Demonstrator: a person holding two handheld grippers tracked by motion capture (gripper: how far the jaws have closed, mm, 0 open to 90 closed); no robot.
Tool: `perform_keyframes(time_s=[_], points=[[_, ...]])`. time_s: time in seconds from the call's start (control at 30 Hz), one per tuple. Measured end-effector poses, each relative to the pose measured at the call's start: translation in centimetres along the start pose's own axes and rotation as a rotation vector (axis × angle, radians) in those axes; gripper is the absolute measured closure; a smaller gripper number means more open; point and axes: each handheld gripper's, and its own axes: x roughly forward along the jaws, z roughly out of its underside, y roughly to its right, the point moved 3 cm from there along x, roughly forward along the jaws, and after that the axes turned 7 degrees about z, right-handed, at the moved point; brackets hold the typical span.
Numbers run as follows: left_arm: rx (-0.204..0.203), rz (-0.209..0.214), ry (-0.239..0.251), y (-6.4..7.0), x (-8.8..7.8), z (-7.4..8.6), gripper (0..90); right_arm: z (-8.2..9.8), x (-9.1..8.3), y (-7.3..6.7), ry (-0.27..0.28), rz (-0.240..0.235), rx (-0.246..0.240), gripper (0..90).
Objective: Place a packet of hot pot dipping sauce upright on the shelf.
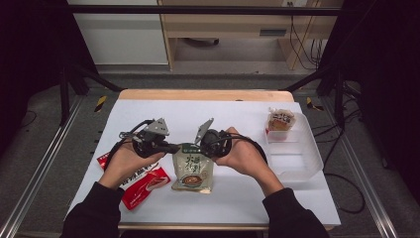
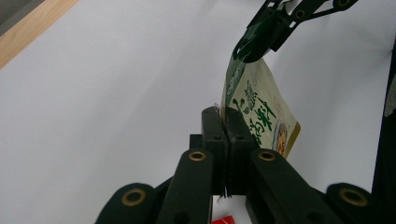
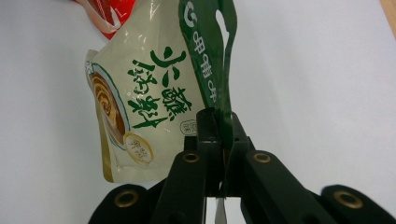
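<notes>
Both tongs were clamped shut on the green top strip of a cream sauce pouch (image 1: 192,170): the left gripper (image 1: 174,147) at its left corner, the right gripper (image 1: 201,147) at its right. The pouch, printed with green characters and a brown bowl picture, lay mid-table near the front edge. Its lower print was too small to read. Both hands (image 1: 125,161) faced inward, knuckles up.

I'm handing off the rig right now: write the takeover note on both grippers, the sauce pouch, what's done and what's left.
Left gripper: shut on the green top strip of the cream pouch.
Right gripper: shut on the same strip from the other side.
Pouch hangs between them just above the white table; red packet lies at the left hand.
Clear bin at right holds one snack pack.
Done: two-sided grip.
Left: probably tearing it open or binning it; unclear.
</notes>
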Motion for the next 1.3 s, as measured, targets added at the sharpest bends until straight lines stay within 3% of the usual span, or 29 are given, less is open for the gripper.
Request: perform_keyframes(time_s=[0.17,0.23,0.4,0.6,0.9,1.3], points=[[-0.008,-0.007,0.04,0.1,-0.3,0.6,74.8,0.0,-0.3,-0.1,-0.004,-0.001,-0.022,90.0],[-0.021,-0.032,0.064,0.1,-0.8,0.8,61.3,0.1,-0.6,-0.1,-0.009,0.003,-0.011,90.0],[-0.035,-0.072,0.111,0.4,-1.8,1.9,46.5,0.3,-1.3,-0.1,-0.008,-0.005,-0.011,90.0],[-0.07,-0.145,0.12,-0.2,-2.1,3.8,31.3,0.4,-2.8,-0.2,0.003,-0.01,0.013,90.0],[-0.105,-0.203,0.026,-0.8,-0.7,6.0,19.4,0.7,-5.0,0.8,0.026,0.031,0.001,90.0],[-0.139,-0.217,0.007,-1.3,-0.1,7.6,13.6,2.1,-8.4,4.1,0.06,0.087,0.028,90.0]])
